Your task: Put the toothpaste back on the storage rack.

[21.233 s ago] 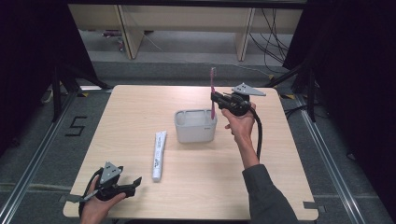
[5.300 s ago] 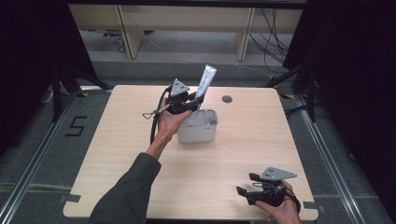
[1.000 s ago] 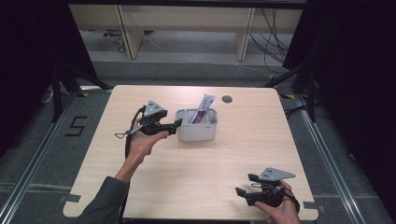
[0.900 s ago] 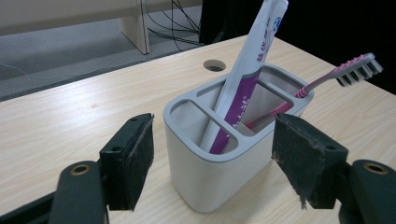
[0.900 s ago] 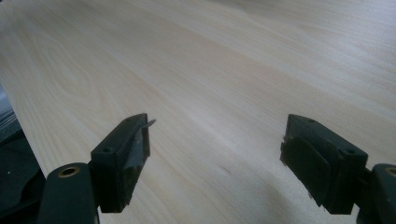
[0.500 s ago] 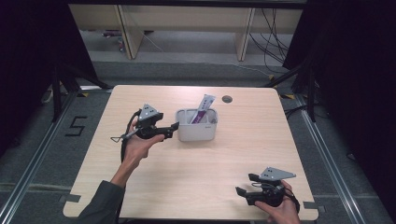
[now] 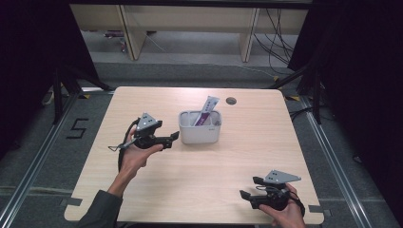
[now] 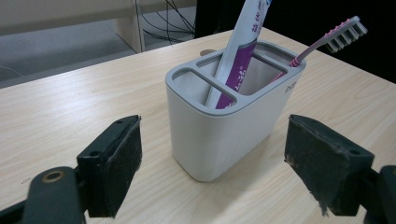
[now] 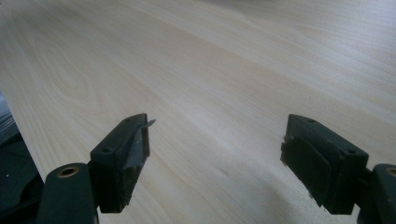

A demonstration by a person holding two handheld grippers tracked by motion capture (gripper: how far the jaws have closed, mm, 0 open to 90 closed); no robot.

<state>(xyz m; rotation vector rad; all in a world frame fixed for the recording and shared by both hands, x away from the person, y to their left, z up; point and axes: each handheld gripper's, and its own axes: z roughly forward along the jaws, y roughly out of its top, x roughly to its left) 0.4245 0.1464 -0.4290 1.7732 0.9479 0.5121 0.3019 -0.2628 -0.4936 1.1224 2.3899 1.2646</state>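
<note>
A white holder (image 7: 200,127) with a grey divided top stands upright near the middle of the wooden table (image 7: 266,142). A white and purple toothpaste tube (image 7: 207,108) leans in it, and a pink toothbrush (image 8: 327,42) sticks out of its far compartment. My left gripper (image 7: 172,138) hovers just left of the holder and points at it. Its jaws have just been opening and stand wide, with nothing between the pads. In the left gripper view the holder (image 8: 224,126) stands a short way beyond the left gripper (image 8: 215,140). My right gripper (image 7: 249,186) rests open near the front right edge, over bare wood (image 9: 215,135).
A small round cable hole (image 7: 231,100) sits in the table behind the holder. Beyond the far edge are wooden shelf legs and cables on the floor. A "5" is marked on the floor (image 7: 77,128) to the left. Dark curtains flank the table.
The left gripper has drawn back from the holder, leftward and toward the person and a little lower, with its jaws spread wider. The tube stays in the holder. The right gripper has not moved.
</note>
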